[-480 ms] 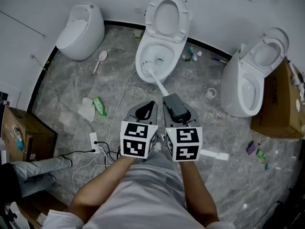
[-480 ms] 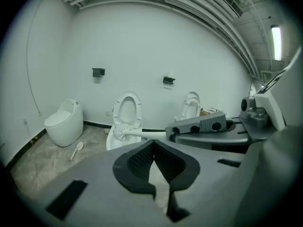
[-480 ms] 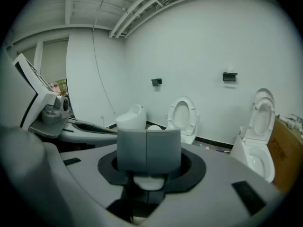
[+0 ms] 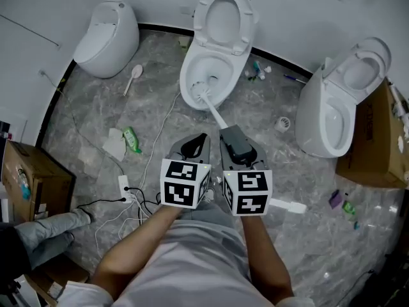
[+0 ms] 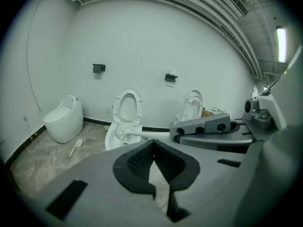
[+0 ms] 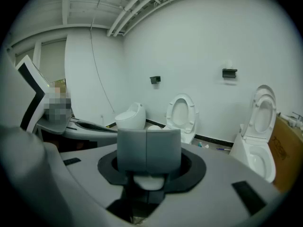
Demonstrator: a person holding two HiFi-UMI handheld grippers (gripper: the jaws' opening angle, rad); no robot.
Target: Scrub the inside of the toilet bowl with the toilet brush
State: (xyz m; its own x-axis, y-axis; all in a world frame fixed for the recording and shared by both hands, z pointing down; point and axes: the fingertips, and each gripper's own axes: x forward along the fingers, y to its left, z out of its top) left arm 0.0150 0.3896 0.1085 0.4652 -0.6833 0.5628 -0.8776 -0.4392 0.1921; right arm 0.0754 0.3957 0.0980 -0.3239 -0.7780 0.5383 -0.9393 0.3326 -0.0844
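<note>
The middle toilet (image 4: pixel 211 75) stands open with its lid up against the wall. The white toilet brush (image 4: pixel 203 93) has its bristle head inside the bowl near the front rim, and its handle slants back to my right gripper (image 4: pixel 225 132). That gripper is shut on the handle; in the right gripper view the white handle (image 6: pixel 149 181) shows clamped under the pads (image 6: pixel 148 150). My left gripper (image 4: pixel 199 137) hovers just left of it, shut on nothing. In the left gripper view its jaws (image 5: pixel 153 143) meet, with the brush (image 5: pixel 124 131) and toilet (image 5: pixel 127 112) beyond.
A closed toilet (image 4: pixel 107 38) stands at the far left and another open one (image 4: pixel 335 110) at the right beside a cardboard box (image 4: pixel 374 139). A second box (image 4: pixel 32 178), a power strip with cables (image 4: pixel 124 187), a green bottle (image 4: pixel 132 141) and litter lie on the floor.
Only the head view has shifted a little. Both grippers and the brush stand much as before.
</note>
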